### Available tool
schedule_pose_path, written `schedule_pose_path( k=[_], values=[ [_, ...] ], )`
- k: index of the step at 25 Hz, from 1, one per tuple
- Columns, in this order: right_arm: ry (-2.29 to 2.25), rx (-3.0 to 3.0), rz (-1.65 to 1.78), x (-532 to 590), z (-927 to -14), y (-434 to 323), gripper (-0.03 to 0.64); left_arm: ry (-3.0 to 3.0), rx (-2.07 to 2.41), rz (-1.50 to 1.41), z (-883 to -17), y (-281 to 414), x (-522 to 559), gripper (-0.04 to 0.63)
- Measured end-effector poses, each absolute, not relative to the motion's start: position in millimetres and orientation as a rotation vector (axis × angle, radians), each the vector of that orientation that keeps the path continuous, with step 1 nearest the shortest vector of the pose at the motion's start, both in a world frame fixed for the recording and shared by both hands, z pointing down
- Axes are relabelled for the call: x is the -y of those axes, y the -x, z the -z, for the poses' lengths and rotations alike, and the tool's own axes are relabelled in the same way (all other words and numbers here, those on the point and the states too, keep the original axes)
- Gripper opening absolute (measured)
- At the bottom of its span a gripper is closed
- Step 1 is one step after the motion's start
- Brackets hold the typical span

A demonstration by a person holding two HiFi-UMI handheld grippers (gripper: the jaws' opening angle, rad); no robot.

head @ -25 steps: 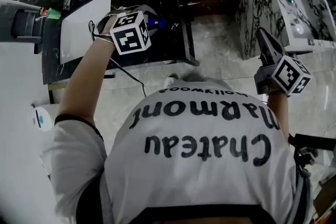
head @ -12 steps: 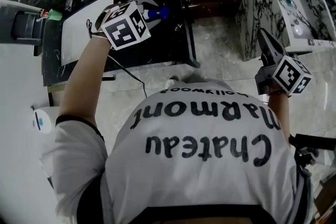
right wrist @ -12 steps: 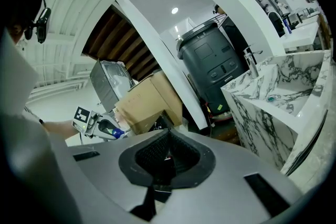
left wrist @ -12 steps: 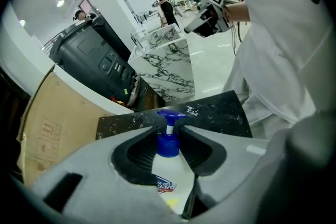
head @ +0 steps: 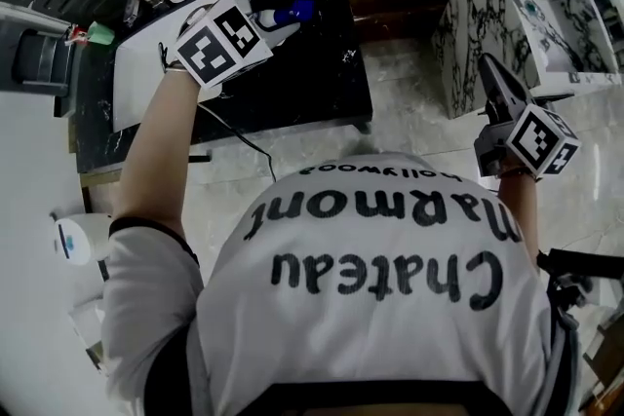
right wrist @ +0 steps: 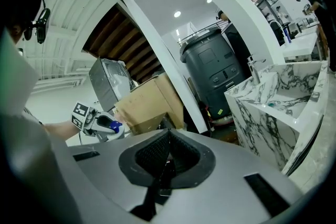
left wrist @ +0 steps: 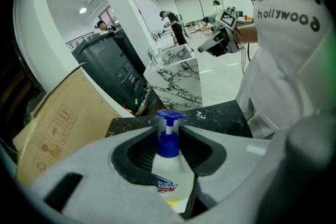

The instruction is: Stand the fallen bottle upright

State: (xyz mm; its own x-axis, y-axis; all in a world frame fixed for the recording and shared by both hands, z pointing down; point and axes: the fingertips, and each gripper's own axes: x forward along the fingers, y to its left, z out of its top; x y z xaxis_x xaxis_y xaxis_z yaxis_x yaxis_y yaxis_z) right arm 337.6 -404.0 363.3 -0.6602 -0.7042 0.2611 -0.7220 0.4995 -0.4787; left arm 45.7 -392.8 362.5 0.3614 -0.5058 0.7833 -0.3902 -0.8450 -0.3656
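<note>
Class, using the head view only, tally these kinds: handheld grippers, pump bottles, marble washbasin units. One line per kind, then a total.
grippers: 2 (left gripper, right gripper)
pump bottle: 1
marble washbasin unit: 1
total: 4

A black marble table [head: 312,63] stands on glossy pale floor [head: 409,112] near a white veined sink counter [head: 487,15].

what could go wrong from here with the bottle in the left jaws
The left gripper grips the white pump bottle with blue top near its neck, so the smooth body may swing or slip. Released while tilted, it could topple over on the black marble table.
</note>
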Motion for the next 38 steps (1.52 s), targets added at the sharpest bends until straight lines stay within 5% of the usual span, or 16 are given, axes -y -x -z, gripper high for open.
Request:
schedule_pose_path(
  k=[23,38],
  values=[
    [-1.359,2.636,-0.719,358,-332,-228,0.014,2.894,-1.099,0.757,-295,50,393,0.135],
    [-1.416,2.608,-0.7,334,-330,-204,0.014,2.903,-1.041,0.715,-294,68,377,0.133]
  ],
)
